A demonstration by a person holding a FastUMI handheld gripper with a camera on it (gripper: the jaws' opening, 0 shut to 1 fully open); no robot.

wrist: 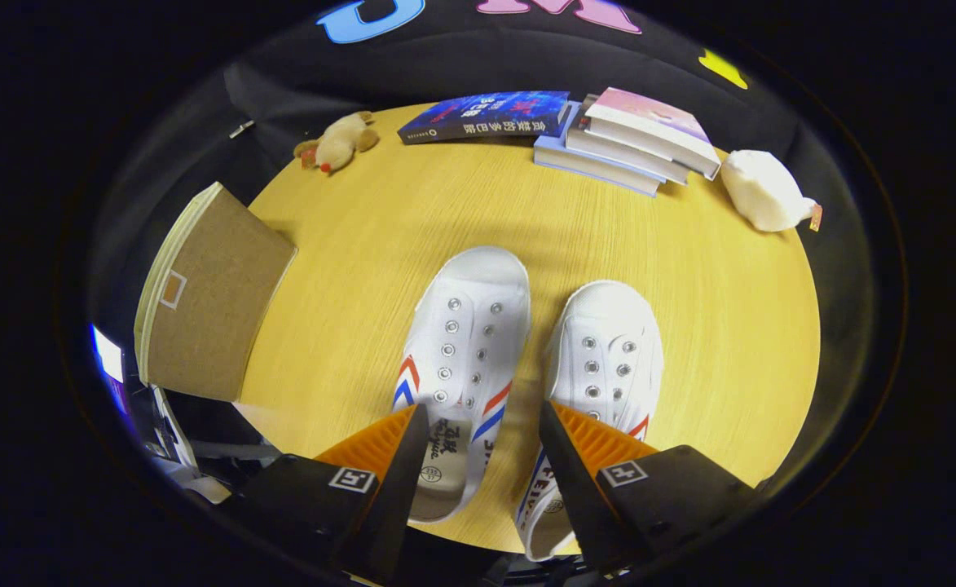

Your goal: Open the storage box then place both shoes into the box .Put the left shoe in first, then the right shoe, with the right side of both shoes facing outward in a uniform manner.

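Two white canvas shoes with red and blue stripes lie side by side on the round wooden table (pixel 689 326), toes pointing away from me. The left shoe (pixel 465 342) sits partly between my fingers; its heel opening lies by the left finger. The right shoe (pixel 608 350) lies under and beyond the right finger. My gripper (pixel 482 420) hovers above the heels, open, with nothing held. A brown cardboard storage box (pixel 209 297) stands at the table's left edge, its lid closed as far as I can see.
At the far side of the table lie a dark blue book (pixel 486 116) and a stack of books (pixel 632 139). A small tan plush toy (pixel 337 141) sits far left, a white plush toy (pixel 763 191) far right. Bare wood lies between the shoes and the books.
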